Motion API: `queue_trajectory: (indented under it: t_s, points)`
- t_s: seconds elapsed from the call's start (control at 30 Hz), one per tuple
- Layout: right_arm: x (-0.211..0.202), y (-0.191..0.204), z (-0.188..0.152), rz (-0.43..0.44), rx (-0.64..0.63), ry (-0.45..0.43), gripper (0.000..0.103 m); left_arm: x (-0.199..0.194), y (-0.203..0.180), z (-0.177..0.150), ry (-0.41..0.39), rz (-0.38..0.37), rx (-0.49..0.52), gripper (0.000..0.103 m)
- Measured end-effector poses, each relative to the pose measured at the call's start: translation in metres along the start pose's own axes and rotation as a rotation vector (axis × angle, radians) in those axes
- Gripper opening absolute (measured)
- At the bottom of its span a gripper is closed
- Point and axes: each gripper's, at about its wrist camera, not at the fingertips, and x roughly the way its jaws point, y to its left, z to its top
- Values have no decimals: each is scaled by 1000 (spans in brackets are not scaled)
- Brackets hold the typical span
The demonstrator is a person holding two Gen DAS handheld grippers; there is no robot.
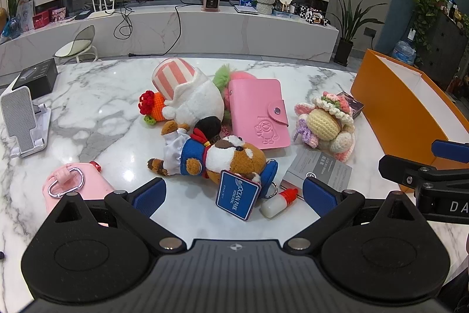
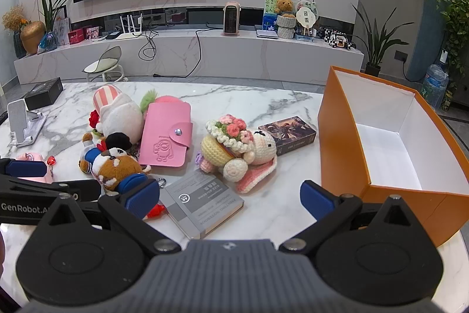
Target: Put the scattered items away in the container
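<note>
An open orange box [image 2: 346, 143] with a white inside stands on the right of the marble table [image 2: 263, 104]; it also shows in the left wrist view [image 1: 390, 110]. Scattered items lie left of it: a red panda plush [image 1: 228, 157], a pink card wallet [image 1: 258, 113], a crochet doll [image 2: 237, 148], a grey notebook [image 2: 202, 201], a white plush [image 1: 193, 99], a small bottle with a red cap [image 1: 278, 201] and a dark card box [image 2: 288, 134]. My left gripper [image 1: 234, 195] is open just before the panda plush. My right gripper [image 2: 230, 198] is open over the notebook.
A pink case with a carabiner [image 1: 70, 189] lies at the left front. A white phone stand [image 1: 23, 122] and a black box [image 1: 38, 78] sit at the table's left. Behind the table are a stool [image 1: 77, 46] and a long marble TV bench [image 1: 205, 28].
</note>
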Motion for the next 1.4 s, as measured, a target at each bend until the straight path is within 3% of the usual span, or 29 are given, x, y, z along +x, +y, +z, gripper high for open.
queue_trajectory:
  t_s: [1.4]
  points:
    - [1,-1,0,1,-2,1,103,1,0,2,5,2,4,103]
